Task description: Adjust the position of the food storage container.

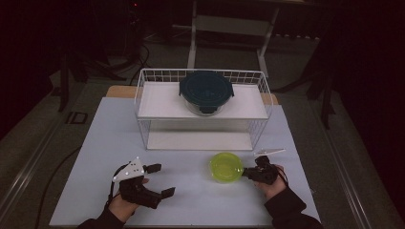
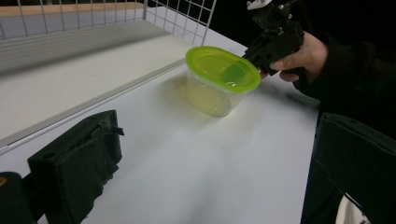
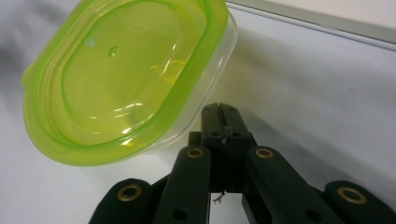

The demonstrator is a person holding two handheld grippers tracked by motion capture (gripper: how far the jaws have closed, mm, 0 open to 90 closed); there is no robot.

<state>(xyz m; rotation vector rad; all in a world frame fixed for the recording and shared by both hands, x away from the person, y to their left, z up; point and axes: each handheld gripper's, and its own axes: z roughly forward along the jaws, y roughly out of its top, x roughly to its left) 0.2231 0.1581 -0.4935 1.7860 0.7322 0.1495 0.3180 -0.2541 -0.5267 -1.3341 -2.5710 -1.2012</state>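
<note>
— While we look down from the high view, where do we put the clear plastic tub with the lime-green lid (image 1: pixel 225 167)?

— We see it standing on the pale surface (image 1: pixel 191 200), just in front of the white wire rack (image 1: pixel 143 90), with the right tongs (image 1: pixel 249 171) at its right side. A round glass container with a dark teal clip lid (image 1: pixel 206 91) sits on the rack's upper shelf, well apart.

— Are the right tongs holding the tub?

— In the right gripper view we see the right tongs' jaws pressed together, their tips right at the tub's wall under the lid rim. They look closed on nothing, though whether a sliver of rim is pinched we cannot tell.

— And the left tongs (image 1: pixel 161 180)?

— Spread wide and empty, hovering over bare surface on the left, far from the tub.

— What could go wrong?

— We judge the tub light and empty, so a push from closed tips could slide or tip it. A pinch on the lid's edge alone could pop the lid off.
</note>
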